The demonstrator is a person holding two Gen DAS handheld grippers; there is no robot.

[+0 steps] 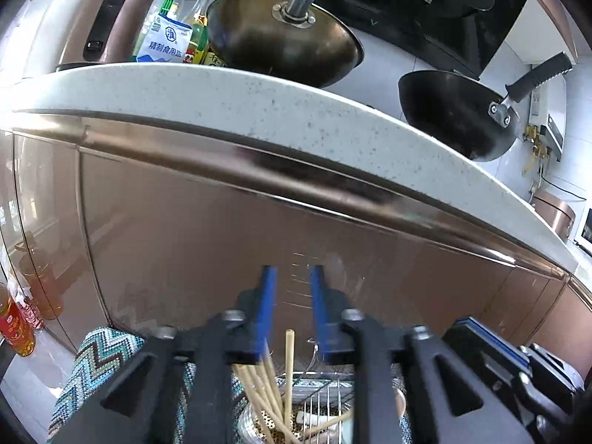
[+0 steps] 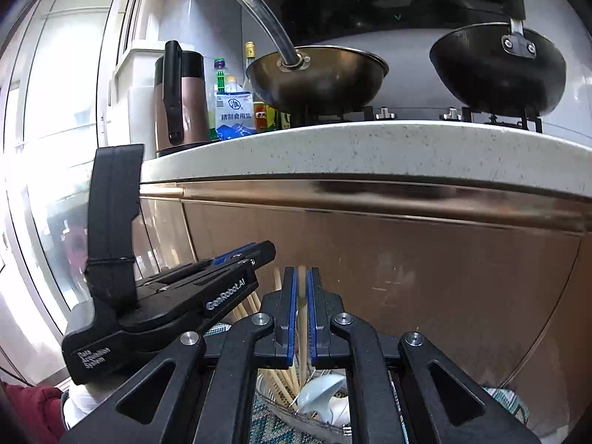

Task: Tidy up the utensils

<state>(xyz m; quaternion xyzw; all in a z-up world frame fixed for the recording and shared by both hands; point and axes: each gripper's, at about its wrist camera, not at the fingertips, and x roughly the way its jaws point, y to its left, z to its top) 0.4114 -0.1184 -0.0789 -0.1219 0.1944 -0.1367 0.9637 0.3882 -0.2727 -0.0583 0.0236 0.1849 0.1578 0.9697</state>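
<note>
The right gripper (image 2: 302, 277) clamps one chopstick (image 2: 302, 329); the left gripper (image 1: 292, 277) is parted, empty, above the chopstick holder (image 1: 259, 425).

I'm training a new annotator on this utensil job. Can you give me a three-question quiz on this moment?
1. True or false: the right gripper is shut on a chopstick.
2. How many woks sit on the stove?
3. The left gripper jaws are: A) apart, nothing between them; B) clamping a spoon.

Key: 1 true; 2 two, a brown wok and a black wok; 3 A.
</note>
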